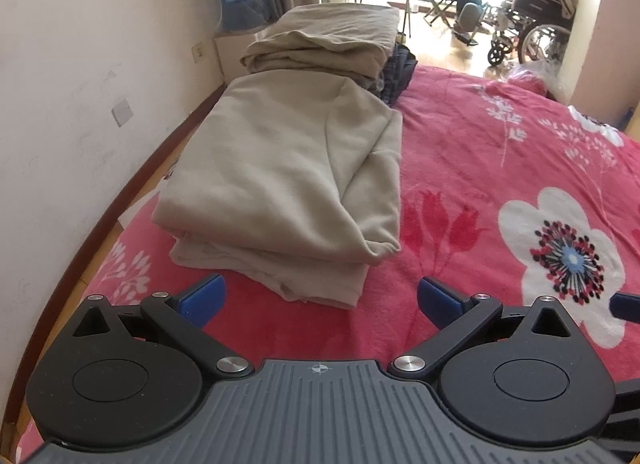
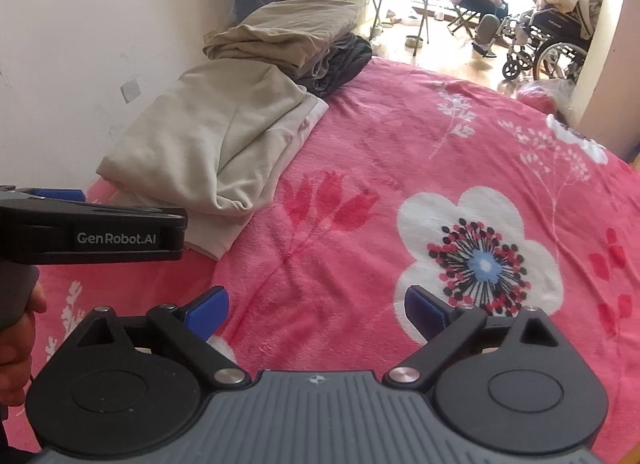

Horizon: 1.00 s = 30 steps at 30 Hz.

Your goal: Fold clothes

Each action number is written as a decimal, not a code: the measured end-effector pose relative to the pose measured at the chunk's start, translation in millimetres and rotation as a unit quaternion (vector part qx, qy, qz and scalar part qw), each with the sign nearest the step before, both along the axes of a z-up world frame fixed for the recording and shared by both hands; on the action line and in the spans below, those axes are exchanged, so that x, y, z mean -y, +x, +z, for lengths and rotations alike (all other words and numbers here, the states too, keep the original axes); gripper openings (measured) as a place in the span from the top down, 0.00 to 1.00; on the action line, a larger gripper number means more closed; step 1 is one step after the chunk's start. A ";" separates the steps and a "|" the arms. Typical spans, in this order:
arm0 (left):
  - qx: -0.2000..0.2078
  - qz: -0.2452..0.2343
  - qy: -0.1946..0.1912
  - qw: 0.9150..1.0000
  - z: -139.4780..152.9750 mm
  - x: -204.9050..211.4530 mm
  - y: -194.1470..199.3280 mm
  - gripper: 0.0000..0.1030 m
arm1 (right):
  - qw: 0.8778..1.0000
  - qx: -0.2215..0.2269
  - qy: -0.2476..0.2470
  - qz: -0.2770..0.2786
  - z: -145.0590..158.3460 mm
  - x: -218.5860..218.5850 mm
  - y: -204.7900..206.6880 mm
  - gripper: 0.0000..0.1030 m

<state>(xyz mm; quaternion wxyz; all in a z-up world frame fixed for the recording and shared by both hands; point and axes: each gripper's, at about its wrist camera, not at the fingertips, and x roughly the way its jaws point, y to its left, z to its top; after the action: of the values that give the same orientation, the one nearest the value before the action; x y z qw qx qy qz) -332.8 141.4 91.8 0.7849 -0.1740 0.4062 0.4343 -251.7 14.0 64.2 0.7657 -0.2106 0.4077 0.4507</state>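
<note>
Folded beige garment point(image 1: 280, 184) just beyond wide-open, empty left tool point(image 1: 320, 300); right tool point(image 2: 316, 312) likewise.

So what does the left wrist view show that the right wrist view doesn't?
Only the left wrist view: the open left gripper, empty, just short of the folded beige garment. Only the right wrist view: the open right gripper over bare blanket, and the left gripper's body from the side. Both: the garment, the stack of clothes behind it, the wheelchair.

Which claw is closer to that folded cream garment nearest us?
Left. The left claw sits open just short of the cream garment's near edge; the right claw hangs open over bare pink blanket beside it.
</note>
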 end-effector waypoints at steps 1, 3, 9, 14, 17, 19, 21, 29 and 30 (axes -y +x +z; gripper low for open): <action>-0.004 -0.001 -0.002 1.000 -1.1 -0.6 -0.4 0.00 | 1.000 0.001 -0.001 -0.002 0.2 0.4 0.2 0.05; -0.016 -0.004 -0.004 1.000 -3.4 -1.0 -0.9 0.00 | 1.000 0.001 -0.002 -0.007 0.3 1.2 0.6 0.05; -0.048 -0.052 0.027 0.997 6.4 -8.7 -2.4 0.00 | 1.000 -0.001 -0.002 -0.019 0.2 1.9 -1.3 0.05; -0.064 -0.069 0.038 0.995 7.2 -1.3 -19.9 0.00 | 0.999 -0.001 0.012 -0.044 6.7 5.3 -6.0 0.05; -0.070 -0.067 0.020 0.995 1.5 0.6 -28.5 0.00 | 0.999 0.004 0.008 -0.043 8.2 7.4 -13.9 0.05; -0.061 -0.045 0.020 0.997 2.3 -3.2 -33.7 0.00 | 0.999 0.005 0.004 -0.040 8.5 8.7 -18.2 0.05; -0.058 -0.036 0.018 0.998 1.8 -3.4 -35.7 0.00 | 0.999 0.004 0.000 -0.040 8.8 9.6 -22.2 0.05; -0.051 -0.050 0.003 0.997 0.1 3.1 -36.6 0.00 | 0.999 0.009 -0.002 -0.049 17.3 16.0 -32.0 0.04; -0.050 -0.052 0.003 0.997 0.2 3.9 -36.8 0.00 | 0.999 0.010 -0.002 -0.049 17.9 16.4 -33.3 0.04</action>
<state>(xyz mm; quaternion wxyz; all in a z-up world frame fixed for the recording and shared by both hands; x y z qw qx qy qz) -369.6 137.4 92.0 0.7853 -0.1287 0.4525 0.4025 -285.0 -2.4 82.1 0.7905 -0.1967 0.4104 0.4099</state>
